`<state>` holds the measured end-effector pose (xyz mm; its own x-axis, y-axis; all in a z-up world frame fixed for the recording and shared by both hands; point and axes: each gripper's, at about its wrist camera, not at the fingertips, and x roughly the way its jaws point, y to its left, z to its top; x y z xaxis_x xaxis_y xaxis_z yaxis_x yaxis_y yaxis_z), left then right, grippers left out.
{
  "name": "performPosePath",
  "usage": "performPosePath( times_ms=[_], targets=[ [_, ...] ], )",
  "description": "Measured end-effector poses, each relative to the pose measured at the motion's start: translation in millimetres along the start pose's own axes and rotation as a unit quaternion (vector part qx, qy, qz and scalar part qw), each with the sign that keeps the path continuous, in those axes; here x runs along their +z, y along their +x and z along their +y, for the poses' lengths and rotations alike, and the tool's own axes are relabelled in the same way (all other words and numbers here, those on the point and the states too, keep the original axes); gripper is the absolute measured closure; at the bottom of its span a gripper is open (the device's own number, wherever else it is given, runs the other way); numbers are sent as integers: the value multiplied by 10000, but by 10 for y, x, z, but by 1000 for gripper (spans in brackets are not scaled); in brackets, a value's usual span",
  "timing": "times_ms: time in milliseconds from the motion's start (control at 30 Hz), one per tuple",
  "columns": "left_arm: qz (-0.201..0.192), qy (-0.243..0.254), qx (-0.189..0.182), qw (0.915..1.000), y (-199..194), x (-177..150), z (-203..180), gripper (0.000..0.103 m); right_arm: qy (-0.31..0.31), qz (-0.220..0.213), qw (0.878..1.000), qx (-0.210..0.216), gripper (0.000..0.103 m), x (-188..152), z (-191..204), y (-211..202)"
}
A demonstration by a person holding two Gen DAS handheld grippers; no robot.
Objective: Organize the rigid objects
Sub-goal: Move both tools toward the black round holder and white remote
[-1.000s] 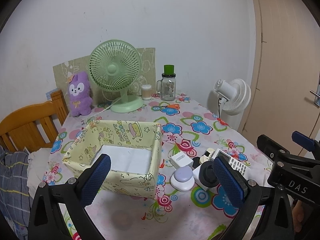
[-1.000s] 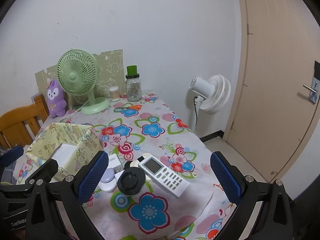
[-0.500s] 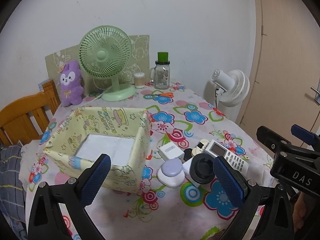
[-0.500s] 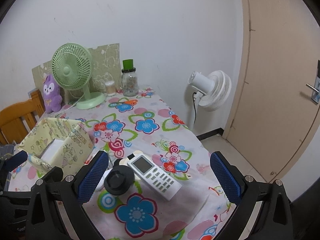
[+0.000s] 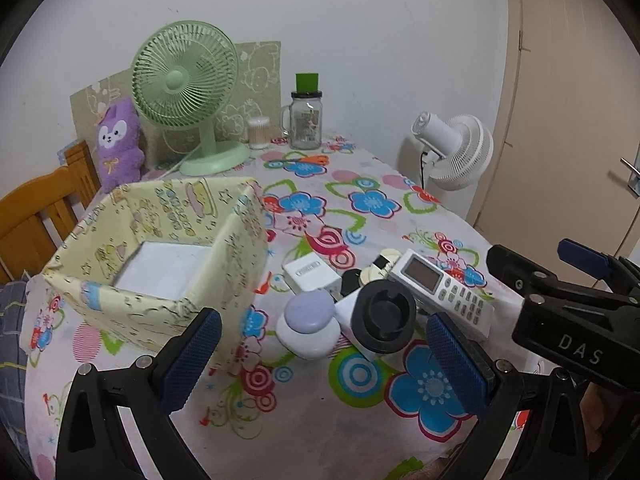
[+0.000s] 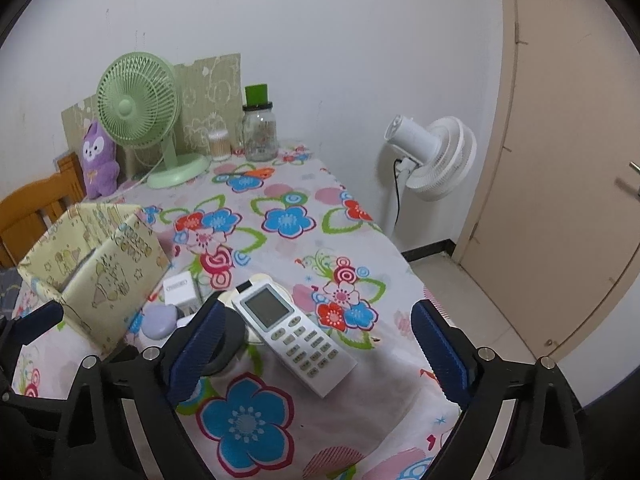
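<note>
A pale yellow fabric box (image 5: 168, 256) with a white bottom stands on the flowered table; it also shows in the right wrist view (image 6: 96, 268). To its right lies a cluster: a white remote (image 5: 440, 292) (image 6: 292, 332), a black round cap (image 5: 386, 314), a lilac and white pebble-shaped thing (image 5: 310, 326) (image 6: 160, 320) and a white adapter (image 5: 310, 274) (image 6: 182, 286). My left gripper (image 5: 324, 360) is open, just short of the pebble and cap. My right gripper (image 6: 316, 352) is open around the remote's near end, above it.
A green desk fan (image 5: 188, 84), purple plush (image 5: 118, 144), glass jar with green lid (image 5: 306, 120) and cotton-swab pot (image 5: 258, 132) stand at the table's far edge. A white floor fan (image 6: 432, 156) and door (image 6: 560, 160) are right. A wooden chair (image 5: 36, 208) is left.
Both grippers have moved forward and down toward the cluster. The remote now sits between my right gripper's fingers. Nothing on the table has moved.
</note>
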<state>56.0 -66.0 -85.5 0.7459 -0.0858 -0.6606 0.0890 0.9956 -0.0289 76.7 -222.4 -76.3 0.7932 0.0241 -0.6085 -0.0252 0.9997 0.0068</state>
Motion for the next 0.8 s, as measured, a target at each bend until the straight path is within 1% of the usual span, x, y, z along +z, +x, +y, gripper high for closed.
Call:
performPosePath(
  times_ms=[400,733,800],
  targets=[
    [289,248,-168,9991,360,-78,-223,1,-110,347,9993,85,12,-110,-26,335],
    [432,488,-227,9976,622,-85,-384,5,-56,603,9981,103,12,-184,-107,577],
    [467,530,-214,9973,679,-84,-402,7,-56,646,9978,105,12,-195,-117,618]
  ],
)
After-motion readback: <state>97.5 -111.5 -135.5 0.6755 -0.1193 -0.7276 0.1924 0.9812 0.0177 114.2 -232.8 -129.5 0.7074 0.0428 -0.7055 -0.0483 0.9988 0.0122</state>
